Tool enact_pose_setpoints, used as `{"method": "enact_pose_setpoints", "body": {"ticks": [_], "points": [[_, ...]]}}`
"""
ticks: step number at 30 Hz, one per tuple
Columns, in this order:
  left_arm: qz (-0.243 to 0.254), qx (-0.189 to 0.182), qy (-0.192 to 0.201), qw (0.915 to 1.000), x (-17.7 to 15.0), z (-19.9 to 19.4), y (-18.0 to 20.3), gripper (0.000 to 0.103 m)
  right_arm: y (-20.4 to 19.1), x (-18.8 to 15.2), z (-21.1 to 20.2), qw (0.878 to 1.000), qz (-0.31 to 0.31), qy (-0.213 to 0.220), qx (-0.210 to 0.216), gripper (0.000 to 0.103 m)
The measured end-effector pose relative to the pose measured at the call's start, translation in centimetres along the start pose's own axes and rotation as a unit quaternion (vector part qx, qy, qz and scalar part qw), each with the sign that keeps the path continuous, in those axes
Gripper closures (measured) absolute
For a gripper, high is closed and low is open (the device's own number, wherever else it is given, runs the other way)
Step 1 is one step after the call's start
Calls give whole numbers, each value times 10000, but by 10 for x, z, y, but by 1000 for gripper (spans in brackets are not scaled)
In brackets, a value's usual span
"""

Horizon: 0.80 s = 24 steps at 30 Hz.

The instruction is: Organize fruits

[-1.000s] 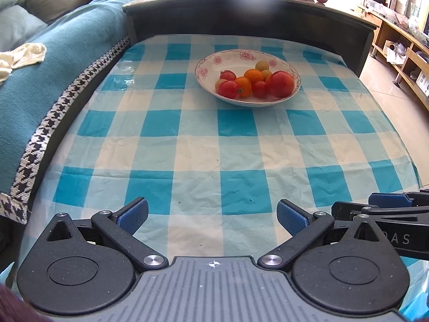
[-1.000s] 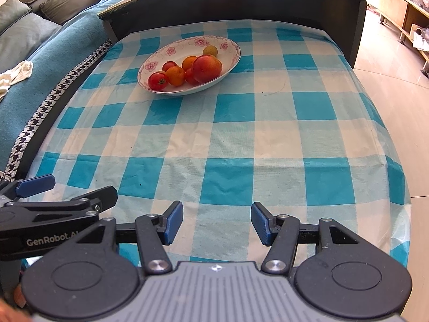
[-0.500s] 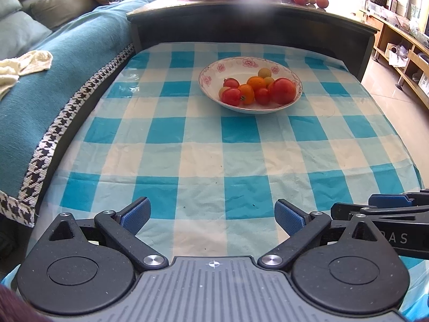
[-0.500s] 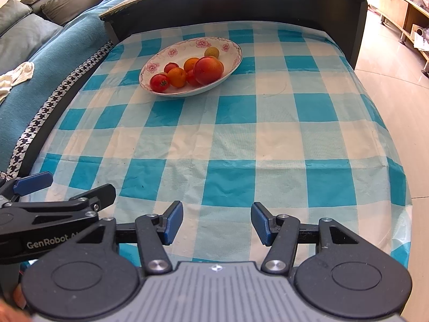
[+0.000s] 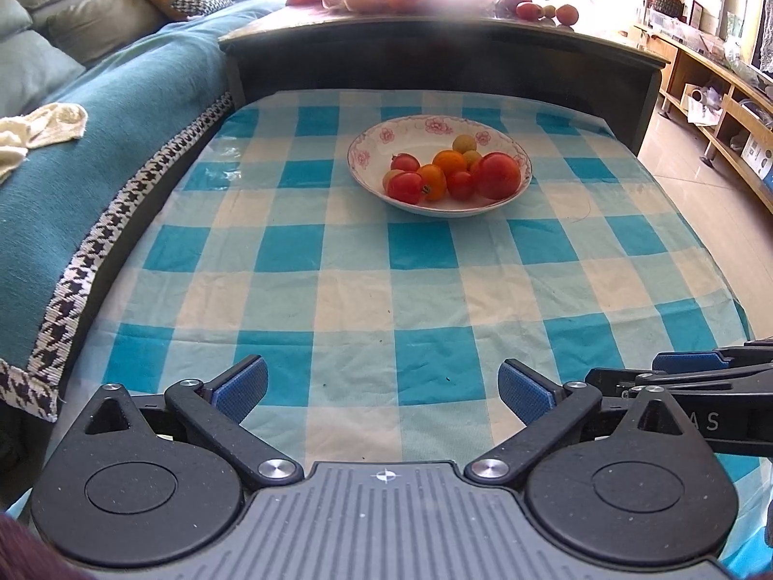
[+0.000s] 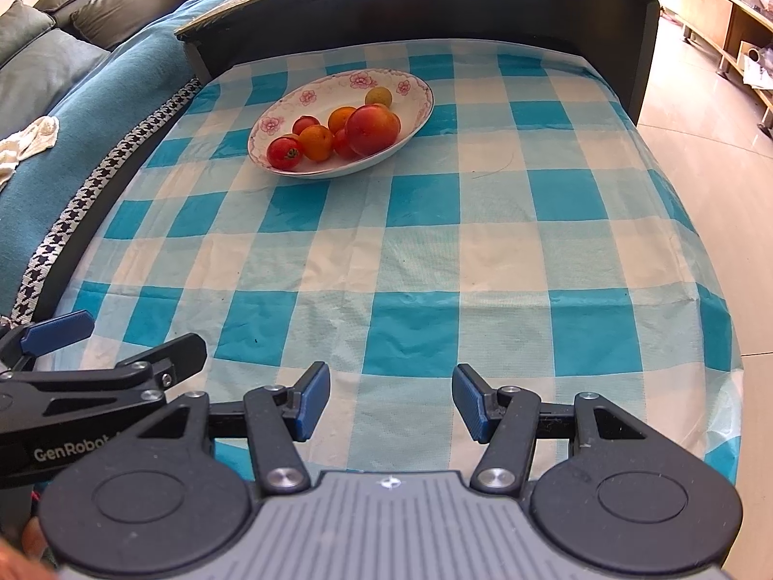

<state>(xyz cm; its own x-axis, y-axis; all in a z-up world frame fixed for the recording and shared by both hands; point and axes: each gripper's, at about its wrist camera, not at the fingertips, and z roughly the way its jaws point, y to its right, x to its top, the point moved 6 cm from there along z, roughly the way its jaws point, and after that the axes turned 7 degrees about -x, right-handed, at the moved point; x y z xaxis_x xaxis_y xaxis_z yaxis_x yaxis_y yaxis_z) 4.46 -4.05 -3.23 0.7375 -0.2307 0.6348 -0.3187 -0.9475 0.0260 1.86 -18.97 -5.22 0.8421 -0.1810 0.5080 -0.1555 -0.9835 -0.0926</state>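
Note:
A white bowl with pink flowers [image 5: 367, 154] [image 6: 415, 84] stands on the far half of the blue-checked tablecloth [image 5: 386, 290]. It holds several fruits: a big red tomato [image 5: 497, 175] [image 6: 373, 128], small tomatoes, oranges [image 5: 449, 162] and a yellow-green fruit [image 6: 378, 95]. My left gripper [image 5: 381, 386] is open and empty above the table's near edge. My right gripper [image 6: 390, 401] is open and empty beside it, also seen from the left wrist view [image 5: 686, 377]. Both are far from the bowl.
A dark raised counter [image 5: 435, 48] behind the table carries more fruit [image 5: 526, 9] and bags. A teal sofa [image 5: 96, 145] with a white cloth [image 5: 43, 121] runs along the left. A tiled floor [image 6: 700, 145] and wooden shelves [image 5: 724, 96] lie to the right.
The left wrist view has tilted up and drawn back, so the bowl sits lower and further right in it. The right gripper has barely moved. Both stayed open.

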Motion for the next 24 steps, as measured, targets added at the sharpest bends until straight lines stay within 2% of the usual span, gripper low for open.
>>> {"method": "enact_pose_setpoints", "body": {"ticks": [8, 24], "points": [[22, 77, 104, 9999, 1, -2, -1, 1, -2, 0, 0, 10000, -10, 15, 22, 46], [8, 293, 51, 9996, 0, 1, -5, 1, -2, 0, 0, 10000, -13, 17, 37, 46]]}}
